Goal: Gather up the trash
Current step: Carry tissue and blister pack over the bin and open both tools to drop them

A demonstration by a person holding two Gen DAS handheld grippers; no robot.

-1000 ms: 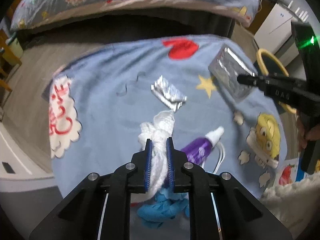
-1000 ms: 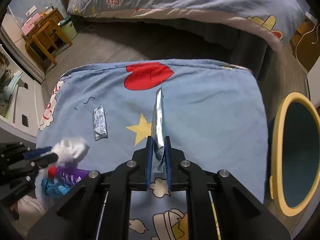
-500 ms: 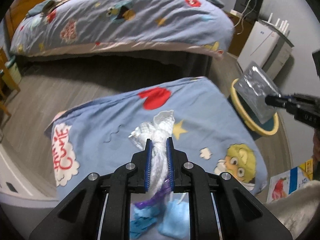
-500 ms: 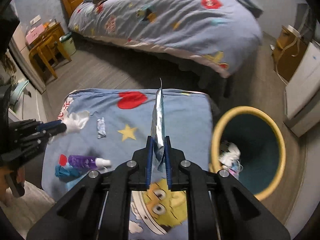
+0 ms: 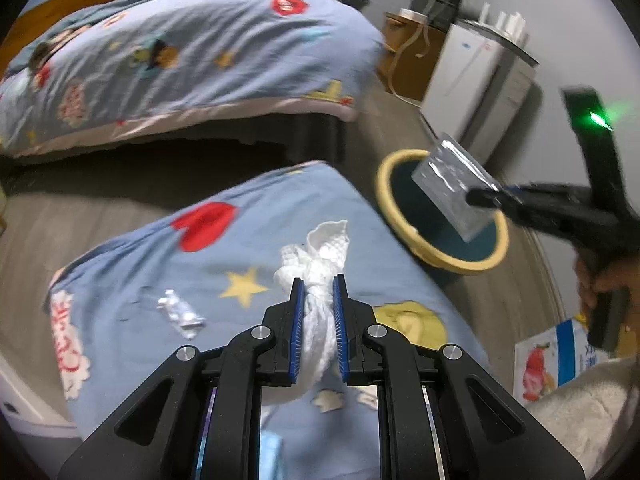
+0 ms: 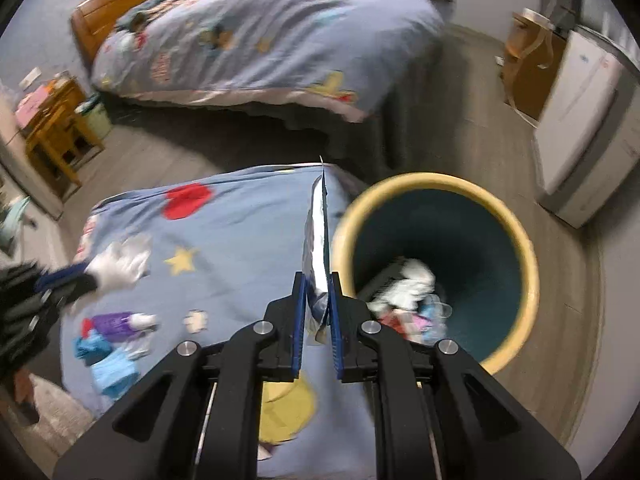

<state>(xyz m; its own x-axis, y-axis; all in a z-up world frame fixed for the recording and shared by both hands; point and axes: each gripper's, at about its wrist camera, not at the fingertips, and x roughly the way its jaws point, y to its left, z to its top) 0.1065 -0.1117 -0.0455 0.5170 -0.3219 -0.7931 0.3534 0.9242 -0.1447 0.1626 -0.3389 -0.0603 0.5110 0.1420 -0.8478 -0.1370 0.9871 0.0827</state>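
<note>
Claws: left claw (image 5: 316,312) clenched on a crumpled white paper tissue wad (image 5: 320,256); right claw (image 6: 316,308) clenched on a flat silver foil wrapper (image 6: 318,236), held edge-on in its own view.
Blue cartoon-print blanket (image 6: 240,240): spread over a low surface in front of the bed; it carries the remaining litter.
Round bin with yellow rim and dark teal inside (image 6: 528,248): stands on the grey wood floor just beside the blanket's right edge; some rubbish already lies at its bottom.
Foil wrapper, place: in the left wrist view it hangs over the bin's opening, clear of the rim.
Tissue wad, place: lifted off the blanket, over its middle, well short of the bin.
Left behind: a purple tube with a white cap (image 6: 120,322), blue crumpled scraps (image 6: 108,360) and a small silver foil scrap (image 5: 180,312), all on the blanket.
Step in hand: carrying two picked-up pieces to the bin, by my reading.
Next move: the right claw should let go once the wrapper is squarely above the opening; the left claw must travel right to the bin before releasing. A light wrapper may drift, so a low drop looks safer.
</note>
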